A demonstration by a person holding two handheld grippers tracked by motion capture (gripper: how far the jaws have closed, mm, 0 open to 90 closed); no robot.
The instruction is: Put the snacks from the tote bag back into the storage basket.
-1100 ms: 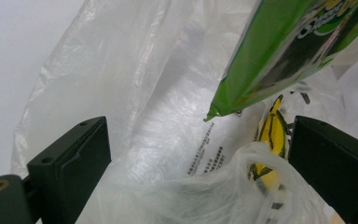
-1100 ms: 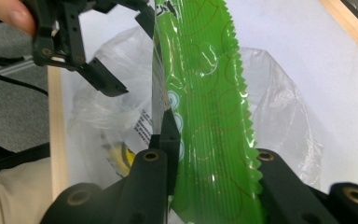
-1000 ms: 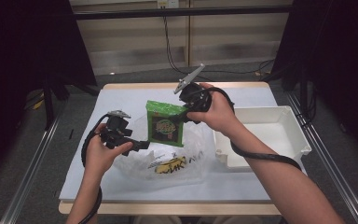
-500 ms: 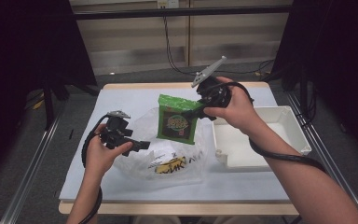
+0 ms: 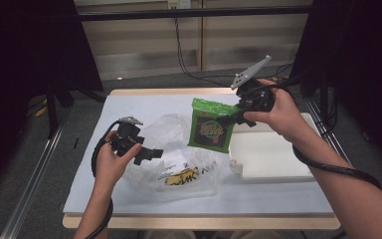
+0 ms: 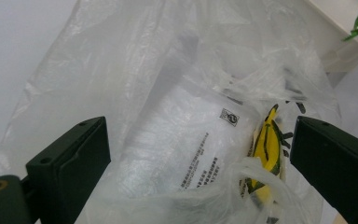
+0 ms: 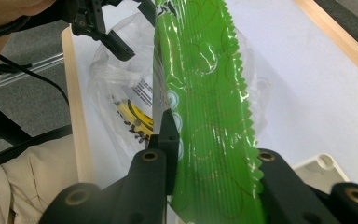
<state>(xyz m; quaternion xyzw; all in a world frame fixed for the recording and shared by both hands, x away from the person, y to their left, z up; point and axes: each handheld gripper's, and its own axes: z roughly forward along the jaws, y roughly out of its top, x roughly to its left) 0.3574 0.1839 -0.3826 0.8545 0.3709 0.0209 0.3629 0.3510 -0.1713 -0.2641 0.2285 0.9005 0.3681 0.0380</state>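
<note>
White tabletop (image 5: 144, 102): the right gripper (image 5: 230, 119), clamped on the green snack packet (image 5: 210, 125), has carried it from above the clear plastic bag (image 5: 179, 159) toward the white tray (image 5: 273, 159); the left gripper (image 5: 151, 154) stands apart at the bag.

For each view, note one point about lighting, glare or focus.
High view: table lit, surroundings dark. Left gripper view: clear plastic bag washed pale by glare, its print readable. Right gripper view: green packet shiny with highlights, jaws near the lens soft.
</note>
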